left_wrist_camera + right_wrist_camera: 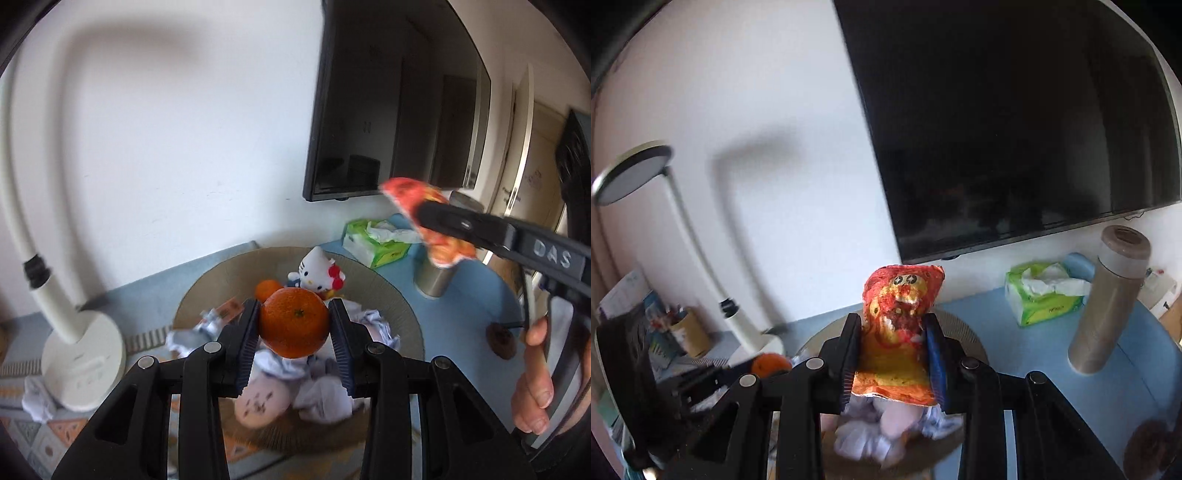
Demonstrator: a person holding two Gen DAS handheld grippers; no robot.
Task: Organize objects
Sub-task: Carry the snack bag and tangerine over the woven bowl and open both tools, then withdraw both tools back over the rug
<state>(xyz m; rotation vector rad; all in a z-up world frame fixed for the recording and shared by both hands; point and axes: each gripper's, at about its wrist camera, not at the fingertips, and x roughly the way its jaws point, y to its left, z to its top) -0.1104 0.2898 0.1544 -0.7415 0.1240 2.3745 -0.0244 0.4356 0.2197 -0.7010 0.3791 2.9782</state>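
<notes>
My left gripper (293, 314) is shut on an orange (293, 326), held in the air above a round woven mat (391, 306). A second orange (267, 290) and a white cat plush (317, 271) lie on the mat, among crumpled white tissues (321, 398). My right gripper (892, 325) is shut on a red and orange snack packet (901, 325), also raised above the mat. The left wrist view shows that same packet (410, 199) at the upper right, pinched in the right gripper (424, 212), with a person's hand (532, 380) behind it.
A white desk lamp (79, 365) stands left of the mat. A green tissue box (1039, 299) and a tall metal flask (1104, 306) stand on the blue tabletop (1034, 350) at the right. A dark wall screen (1015, 129) hangs behind. A pen cup (689, 332) sits far left.
</notes>
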